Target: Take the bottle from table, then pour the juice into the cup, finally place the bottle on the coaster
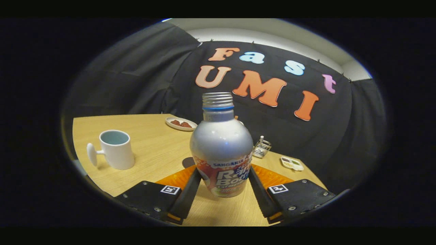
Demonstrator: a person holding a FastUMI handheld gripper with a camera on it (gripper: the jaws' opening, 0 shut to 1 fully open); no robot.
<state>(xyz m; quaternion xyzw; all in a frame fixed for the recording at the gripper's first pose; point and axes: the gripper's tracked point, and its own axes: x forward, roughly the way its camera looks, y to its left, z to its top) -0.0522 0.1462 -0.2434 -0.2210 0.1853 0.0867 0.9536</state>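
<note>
Gripper (pixel 223 185) clamped on silver metal bottle with printed label (pixel 221 149), both fingers pressed against its lower labelled sides. Bottle upright between fingers, cap off, threaded neck open with blue ring below it. Bottle base down near light wooden table (pixel 153 153); cannot tell if resting or slightly raised. Orange ribbed round coaster (pixel 269 177) right behind bottle, peeking out on both sides past the fingers. White ceramic cup with handle (pixel 115 149) standing off to one side on table, well apart from bottle, upright, opening up. Beyond bottle: small white plate with reddish-brown pieces (pixel 180 123) at far table edge. Small wire rack (pixel 261 148) and small white tray (pixel 292 163) near other table edge.
</note>
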